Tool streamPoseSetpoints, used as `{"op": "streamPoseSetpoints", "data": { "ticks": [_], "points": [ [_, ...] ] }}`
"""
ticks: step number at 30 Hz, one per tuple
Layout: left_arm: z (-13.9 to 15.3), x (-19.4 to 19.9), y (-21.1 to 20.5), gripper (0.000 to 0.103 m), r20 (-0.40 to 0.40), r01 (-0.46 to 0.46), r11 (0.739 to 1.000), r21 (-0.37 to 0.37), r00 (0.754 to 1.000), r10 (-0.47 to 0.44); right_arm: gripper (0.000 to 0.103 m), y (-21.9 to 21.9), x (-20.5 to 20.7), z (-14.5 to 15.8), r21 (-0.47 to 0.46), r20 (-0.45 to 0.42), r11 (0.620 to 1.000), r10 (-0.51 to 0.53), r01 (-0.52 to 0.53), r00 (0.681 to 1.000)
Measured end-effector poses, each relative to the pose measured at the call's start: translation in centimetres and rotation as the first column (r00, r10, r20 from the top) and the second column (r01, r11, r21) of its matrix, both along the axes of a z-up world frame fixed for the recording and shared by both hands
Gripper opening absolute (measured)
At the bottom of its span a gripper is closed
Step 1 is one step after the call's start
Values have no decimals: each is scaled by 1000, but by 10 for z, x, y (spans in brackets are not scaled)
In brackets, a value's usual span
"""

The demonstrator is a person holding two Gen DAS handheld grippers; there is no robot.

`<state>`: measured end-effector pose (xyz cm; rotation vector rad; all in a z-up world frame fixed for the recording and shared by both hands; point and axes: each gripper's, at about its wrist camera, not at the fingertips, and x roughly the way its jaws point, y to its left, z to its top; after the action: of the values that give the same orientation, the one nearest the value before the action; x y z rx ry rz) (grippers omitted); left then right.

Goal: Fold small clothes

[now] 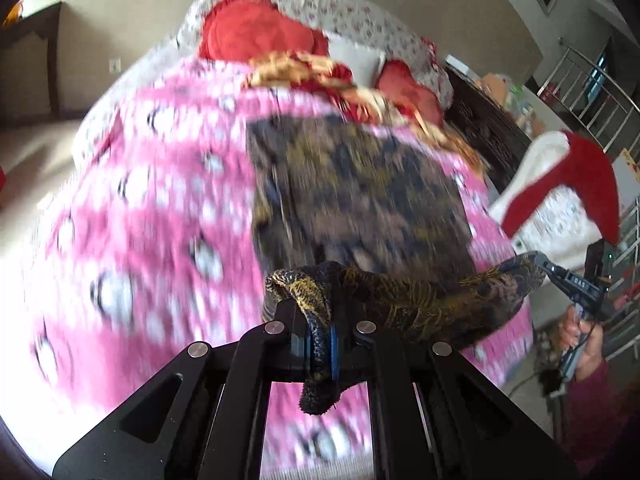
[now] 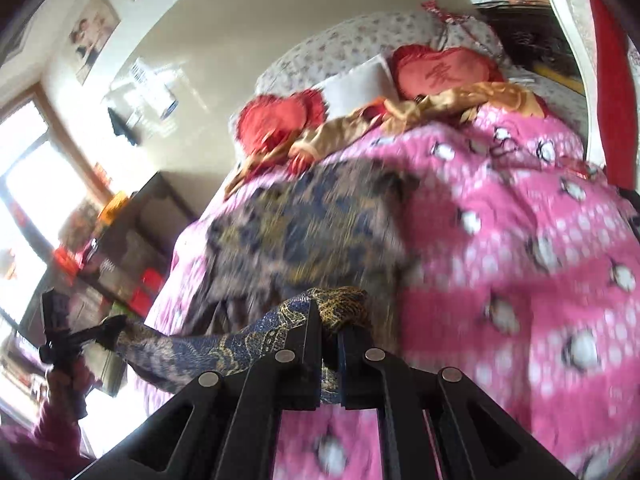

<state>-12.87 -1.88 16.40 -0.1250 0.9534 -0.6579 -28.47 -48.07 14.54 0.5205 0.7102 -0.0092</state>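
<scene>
1. The left claw (image 1: 316, 344), at the lower centre of its view, is clamped on one corner of a dark blue and gold patterned cloth (image 1: 360, 184).
2. The right claw (image 2: 330, 364) pinches the opposite corner; the lifted edge stretches between them.
3. The rest of the cloth lies on a pink dotted bed quilt (image 2: 520, 260), red heart-shaped cushions (image 2: 280, 120) beyond.

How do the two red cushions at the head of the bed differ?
The left red cushion has a frilly, ruffled rim and no visible marking; the right red cushion has a smoother edge and a character stitched on its face. The left one lies partly behind the gold cloth; the right one shows more fully. A white pillow lies between them. Both are red, roughly heart-shaped, and lean against the floral bedding.
</scene>
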Motion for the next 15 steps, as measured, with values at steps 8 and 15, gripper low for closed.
{"op": "streamPoseSetpoints", "data": {
  "ticks": [8,15],
  "points": [
    [1,91,-46,5,31,-59,998,38,998,57,5,-32,91,3,-29,-15,999,-32,31,999],
    [-20,158,-79,5,8,-87,992,87,996,87,5,-60,157,-11,-45,-53,996,-73,71,996]
  ]
}}
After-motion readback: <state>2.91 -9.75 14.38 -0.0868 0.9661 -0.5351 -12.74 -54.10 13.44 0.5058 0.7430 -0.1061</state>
